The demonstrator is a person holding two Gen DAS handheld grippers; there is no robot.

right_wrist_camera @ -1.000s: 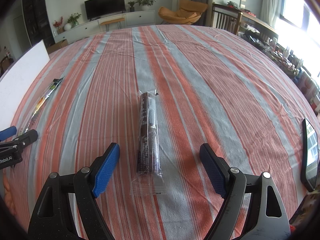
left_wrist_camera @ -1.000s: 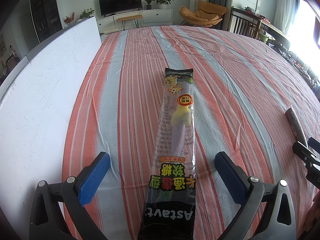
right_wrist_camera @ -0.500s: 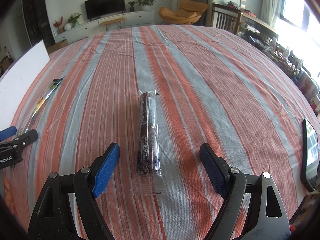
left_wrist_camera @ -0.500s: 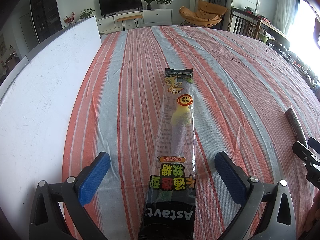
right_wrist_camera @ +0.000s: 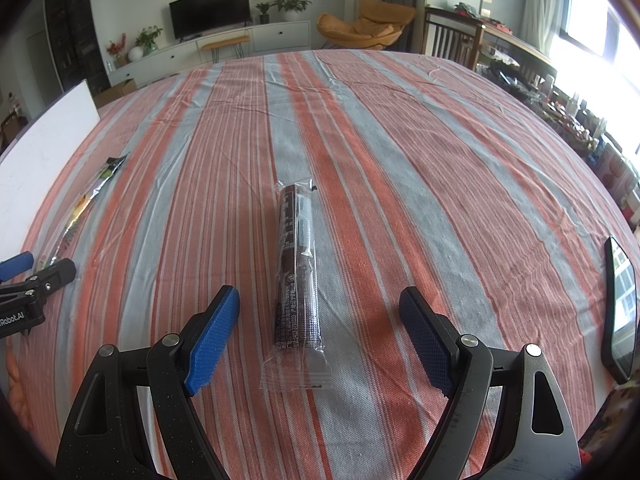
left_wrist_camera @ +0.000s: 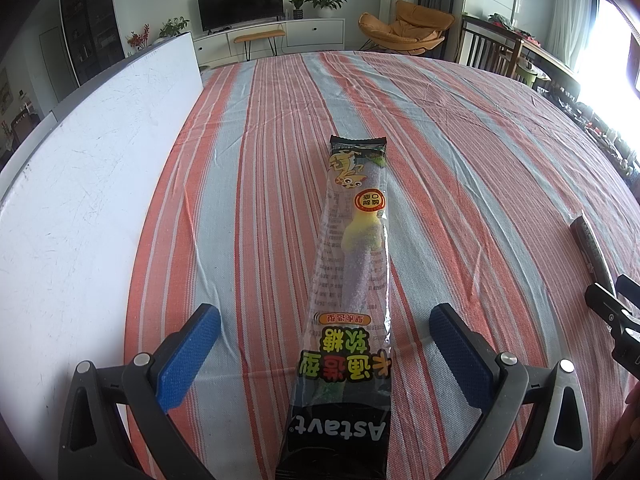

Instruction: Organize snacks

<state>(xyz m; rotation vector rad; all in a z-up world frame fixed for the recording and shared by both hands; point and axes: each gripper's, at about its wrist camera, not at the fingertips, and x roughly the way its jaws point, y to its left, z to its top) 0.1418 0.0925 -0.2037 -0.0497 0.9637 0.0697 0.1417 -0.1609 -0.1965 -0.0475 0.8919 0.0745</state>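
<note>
A long clear gummy candy packet (left_wrist_camera: 354,280) with a yellow-green candy lies flat on the striped tablecloth. My left gripper (left_wrist_camera: 320,344) is open, its blue pads either side of the packet's near end, not touching. A dark brown snack stick in clear wrap (right_wrist_camera: 298,272) lies lengthwise in the right wrist view. My right gripper (right_wrist_camera: 318,338) is open around its near end, apart from it. The candy packet shows at the left of the right wrist view (right_wrist_camera: 86,208); the brown stick shows at the right of the left wrist view (left_wrist_camera: 592,246).
A white board (left_wrist_camera: 80,200) stands along the table's left side. A black phone (right_wrist_camera: 620,308) lies near the table's right edge. The red and grey striped cloth (right_wrist_camera: 400,160) covers the table. Chairs and a TV unit stand beyond it.
</note>
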